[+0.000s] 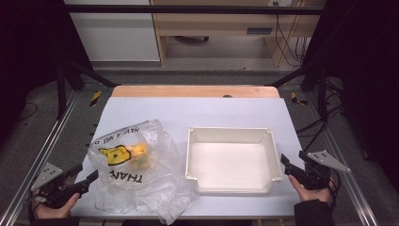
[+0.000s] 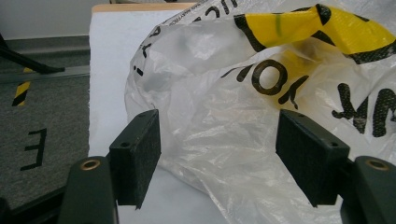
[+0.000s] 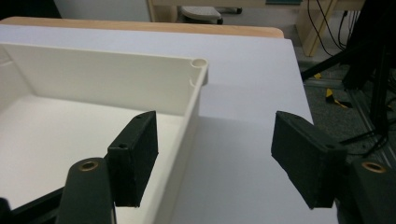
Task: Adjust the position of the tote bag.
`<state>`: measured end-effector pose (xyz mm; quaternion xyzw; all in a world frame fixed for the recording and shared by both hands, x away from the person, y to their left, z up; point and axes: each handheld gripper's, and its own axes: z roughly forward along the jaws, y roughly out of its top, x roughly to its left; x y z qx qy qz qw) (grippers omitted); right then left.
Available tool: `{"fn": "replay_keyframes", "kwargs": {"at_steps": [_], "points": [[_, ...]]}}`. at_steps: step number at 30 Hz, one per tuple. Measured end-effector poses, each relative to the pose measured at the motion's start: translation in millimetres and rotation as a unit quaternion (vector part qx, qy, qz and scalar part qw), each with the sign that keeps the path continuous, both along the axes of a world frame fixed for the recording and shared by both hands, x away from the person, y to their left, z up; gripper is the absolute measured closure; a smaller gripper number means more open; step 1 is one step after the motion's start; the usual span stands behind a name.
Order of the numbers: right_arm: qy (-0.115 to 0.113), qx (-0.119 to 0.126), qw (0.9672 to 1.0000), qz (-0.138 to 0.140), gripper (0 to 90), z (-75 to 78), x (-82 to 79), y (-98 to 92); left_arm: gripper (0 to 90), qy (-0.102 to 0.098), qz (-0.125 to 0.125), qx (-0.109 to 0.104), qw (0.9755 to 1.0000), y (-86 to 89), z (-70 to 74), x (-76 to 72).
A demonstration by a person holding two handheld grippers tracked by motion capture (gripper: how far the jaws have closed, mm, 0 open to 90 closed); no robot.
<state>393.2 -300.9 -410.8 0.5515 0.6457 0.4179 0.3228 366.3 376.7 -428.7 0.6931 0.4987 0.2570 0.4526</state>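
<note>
While tools gape: one bag (image 1: 141,174), one tray (image 1: 234,188).

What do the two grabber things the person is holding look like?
Both are black. The left gripper and right gripper each have two flat, blocky jaws with rough dark pads and a grey three-cornered plate on top. The person's right sleeve is dark.

The bag (image 1: 141,174) is looking like thin, crinkly, shiny plastic — the white tray (image 1: 233,136) is looking smooth, hard plastic — the table (image 1: 197,110) matt.
</note>
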Motion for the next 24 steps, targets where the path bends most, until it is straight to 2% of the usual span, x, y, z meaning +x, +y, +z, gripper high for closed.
{"fn": "replay_keyframes", "kwargs": {"at_steps": [6,11,18,24], "points": [[-0.010,0.007,0.9996,0.027,33.3,10.4,-4.5,16.7,32.9,0.002,-0.013,0.002,0.9999,-3.8,-1.3,-2.2],[-0.015,0.011,0.9980,0.060,35.7,18.7,-6.2,37.2,33.1,0.002,-0.017,0.003,0.9999,-6.5,-1.2,-2.3],[-0.014,0.007,0.9937,0.111,38.5,24.6,-7.9,72.9,34.0,0.005,-0.022,0.013,0.9997,-11.1,-2.1,-2.6],[-0.011,0.011,0.9873,0.158,41.0,30.8,-10.1,108.7,35.5,0.009,-0.029,0.020,0.9994,-13.7,-3.4,-2.9]]}}
